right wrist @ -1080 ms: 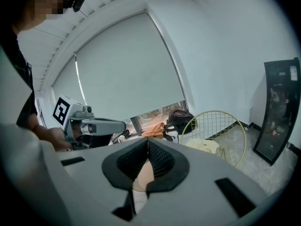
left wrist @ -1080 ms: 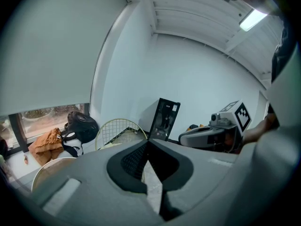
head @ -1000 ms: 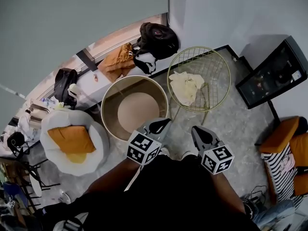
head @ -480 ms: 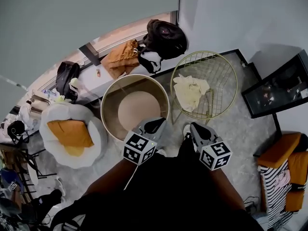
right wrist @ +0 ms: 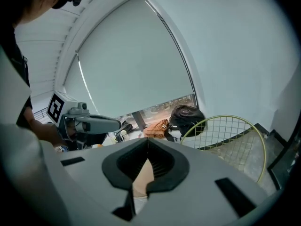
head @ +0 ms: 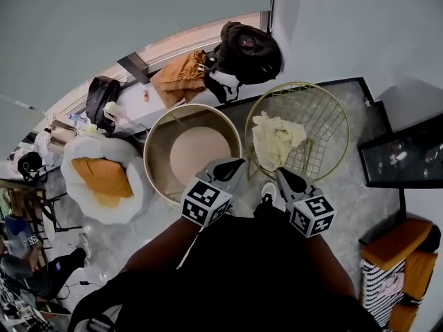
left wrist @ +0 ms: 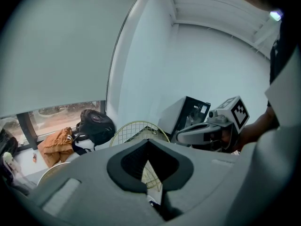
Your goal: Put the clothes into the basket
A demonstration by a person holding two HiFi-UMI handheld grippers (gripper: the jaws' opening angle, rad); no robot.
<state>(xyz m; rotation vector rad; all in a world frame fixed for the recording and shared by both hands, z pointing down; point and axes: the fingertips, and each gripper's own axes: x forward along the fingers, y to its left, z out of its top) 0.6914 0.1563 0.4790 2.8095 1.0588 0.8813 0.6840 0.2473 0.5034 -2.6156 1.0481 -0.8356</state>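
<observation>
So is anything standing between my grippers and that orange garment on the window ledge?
Yes: the big round tub stands on the floor between the orange garment and the left gripper and right gripper. The black backpack lies beside the garment, not in front.

Crumpled cream cloth lying bunched on round gold wire rack; round beige open-top basket standing upright just beside rack.

Even daylight, soft shadows; strong fisheye distortion, dark vignetted corners.
</observation>
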